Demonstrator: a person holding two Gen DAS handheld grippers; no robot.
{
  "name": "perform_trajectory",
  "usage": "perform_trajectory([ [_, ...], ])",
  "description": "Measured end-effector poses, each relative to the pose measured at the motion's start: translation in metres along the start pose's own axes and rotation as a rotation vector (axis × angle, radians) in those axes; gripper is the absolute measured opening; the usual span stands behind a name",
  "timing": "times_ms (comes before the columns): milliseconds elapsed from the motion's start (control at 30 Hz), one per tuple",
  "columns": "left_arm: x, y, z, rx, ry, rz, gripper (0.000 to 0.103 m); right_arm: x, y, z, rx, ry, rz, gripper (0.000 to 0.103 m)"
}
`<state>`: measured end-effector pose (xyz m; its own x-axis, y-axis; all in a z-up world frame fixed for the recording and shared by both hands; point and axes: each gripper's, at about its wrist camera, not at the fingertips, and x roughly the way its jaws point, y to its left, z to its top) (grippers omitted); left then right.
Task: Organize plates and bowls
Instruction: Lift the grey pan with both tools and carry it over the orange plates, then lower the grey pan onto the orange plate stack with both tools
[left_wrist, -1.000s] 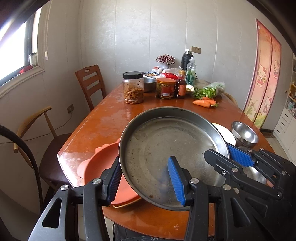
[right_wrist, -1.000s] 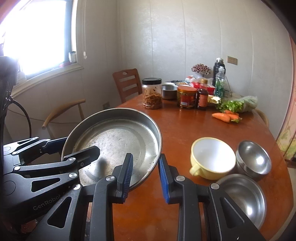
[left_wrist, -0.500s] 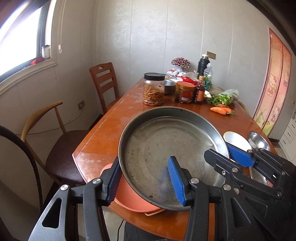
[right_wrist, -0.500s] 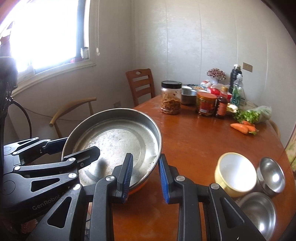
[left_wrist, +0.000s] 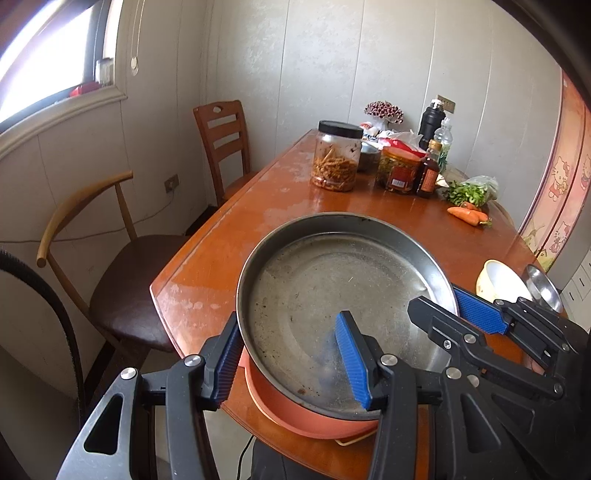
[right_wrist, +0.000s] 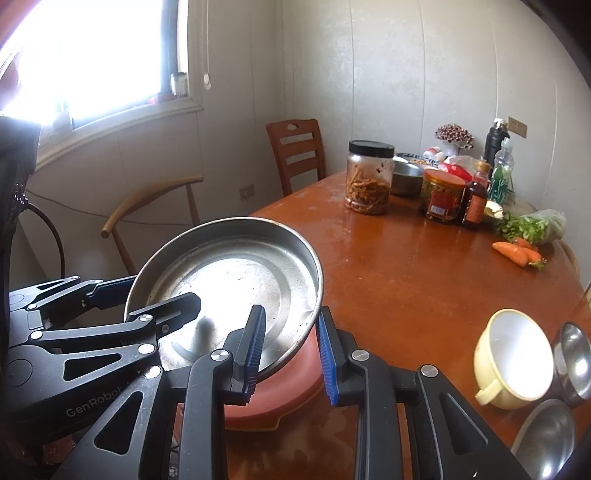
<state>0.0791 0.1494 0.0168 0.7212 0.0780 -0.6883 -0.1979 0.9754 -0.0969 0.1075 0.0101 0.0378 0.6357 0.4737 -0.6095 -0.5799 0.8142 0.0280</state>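
Observation:
A large round steel pan (left_wrist: 343, 291) (right_wrist: 236, 280) hangs tilted between both grippers. My left gripper (left_wrist: 288, 325) is shut on its left rim, one blue pad outside the wall and one inside. My right gripper (right_wrist: 290, 314) is shut on the right rim in the same way. Each gripper also shows in the other's view, the right gripper (left_wrist: 443, 302) and the left gripper (right_wrist: 147, 295). Directly under the pan lies an orange plate (left_wrist: 295, 417) (right_wrist: 291, 391) at the table's near corner, mostly hidden by it. A yellow bowl (right_wrist: 513, 358) and two steel bowls (right_wrist: 572, 354) stand to the right.
The brown table (right_wrist: 406, 280) carries a snack jar (left_wrist: 338, 158), a red-lidded jar (left_wrist: 399, 170), bottles, greens and carrots (left_wrist: 467, 216) at its far end. Two chairs (left_wrist: 122, 288) stand along its left side. The table's near edge runs just below the orange plate.
Both grippers carried the pan leftward and a little down. The orange plate, earlier showing to the pan's left, now lies beneath it. Both grips are unchanged.

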Motion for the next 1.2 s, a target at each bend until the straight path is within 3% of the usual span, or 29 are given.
perform_trajectory([
  [533,0.028,0.007,-0.017,-0.028,0.065,0.001,0.050,0.031,-0.004,-0.014,0.005,0.055,0.014,0.030],
  [1200,0.025,0.003,-0.023,-0.012,0.049,0.027,0.050,0.037,-0.008,-0.026,0.021,0.082,0.024,0.030],
])
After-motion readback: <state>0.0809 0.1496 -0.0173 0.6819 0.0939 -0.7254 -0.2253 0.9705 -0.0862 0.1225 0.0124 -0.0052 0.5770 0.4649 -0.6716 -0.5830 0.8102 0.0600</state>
